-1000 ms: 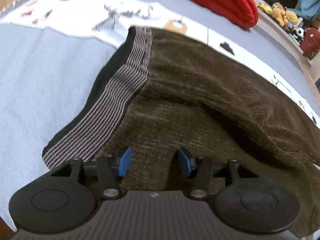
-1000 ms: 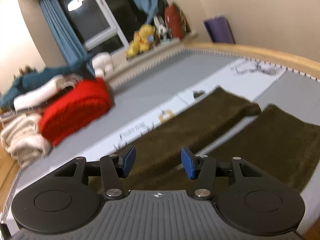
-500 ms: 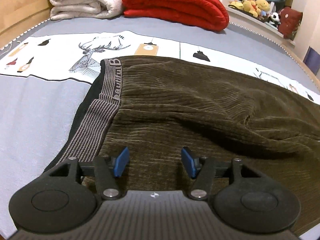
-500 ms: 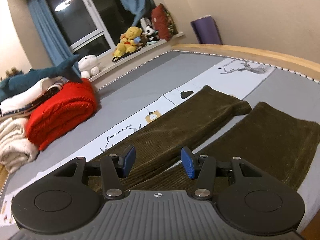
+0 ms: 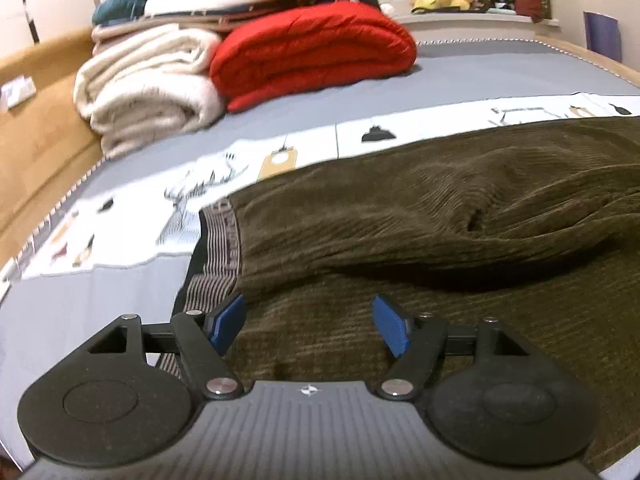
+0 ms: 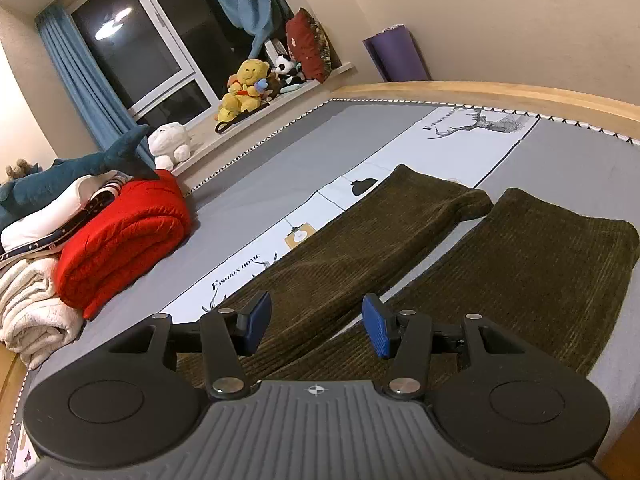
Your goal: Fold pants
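Note:
Dark olive corduroy pants (image 5: 420, 216) lie spread on the grey bed, with a striped grey waistband (image 5: 218, 256) at the left. My left gripper (image 5: 308, 324) is open and empty, just above the fabric near the waistband. In the right wrist view the two legs (image 6: 352, 248) of the pants stretch away side by side, the nearer leg (image 6: 520, 264) on the right. My right gripper (image 6: 316, 324) is open and empty above the upper legs.
A folded red quilt (image 5: 312, 48) and a cream blanket (image 5: 148, 84) are stacked at the head of the bed. A white printed strip (image 6: 460, 144) runs across the grey sheet. A wooden bed rim (image 6: 500, 90) borders the far side. Plush toys (image 6: 244, 88) sit on the windowsill.
The left gripper has tilted up and drawn back, so the waistband sits further off and the quilts have come into view. The right gripper has shifted slightly. Both stay open.

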A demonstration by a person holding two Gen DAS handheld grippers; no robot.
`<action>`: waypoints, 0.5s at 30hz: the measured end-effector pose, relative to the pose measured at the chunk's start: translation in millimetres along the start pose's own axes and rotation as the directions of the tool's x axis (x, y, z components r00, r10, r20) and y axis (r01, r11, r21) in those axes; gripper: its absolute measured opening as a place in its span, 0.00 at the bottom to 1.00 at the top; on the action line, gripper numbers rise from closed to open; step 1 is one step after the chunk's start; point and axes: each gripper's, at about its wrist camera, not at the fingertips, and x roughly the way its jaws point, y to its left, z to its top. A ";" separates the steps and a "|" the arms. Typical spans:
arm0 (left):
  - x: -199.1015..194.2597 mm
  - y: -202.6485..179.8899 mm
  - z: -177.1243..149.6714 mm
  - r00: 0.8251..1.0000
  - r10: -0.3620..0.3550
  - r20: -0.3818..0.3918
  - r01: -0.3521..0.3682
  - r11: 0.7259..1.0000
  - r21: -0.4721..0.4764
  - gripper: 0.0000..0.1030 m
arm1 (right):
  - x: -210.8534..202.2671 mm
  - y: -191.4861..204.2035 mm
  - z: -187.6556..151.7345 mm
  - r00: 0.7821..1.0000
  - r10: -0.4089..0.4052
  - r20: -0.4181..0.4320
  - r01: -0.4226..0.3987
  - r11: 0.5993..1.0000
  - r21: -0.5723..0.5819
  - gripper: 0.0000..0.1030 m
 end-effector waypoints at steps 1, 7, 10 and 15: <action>-1.0 -1.9 0.6 1.000 0.004 0.008 -0.004 1.000 0.005 0.76 | -0.1 0.5 -0.2 1.000 0.000 0.001 0.000 1.000 -0.005 0.51; -4.6 -12.2 4.1 0.999 0.027 0.026 -0.028 0.999 0.038 0.79 | 1.9 -0.7 -0.1 1.000 -0.012 -0.005 0.012 1.000 -0.001 0.52; -3.2 -14.8 6.4 0.999 0.040 0.027 -0.041 0.998 0.046 0.79 | 4.1 1.3 -0.4 1.000 -0.017 -0.010 0.017 1.000 -0.004 0.52; 2.7 -15.9 9.7 0.999 0.045 0.013 -0.045 0.998 0.031 0.80 | 8.1 5.6 -0.8 0.999 -0.028 -0.018 0.028 0.999 -0.037 0.52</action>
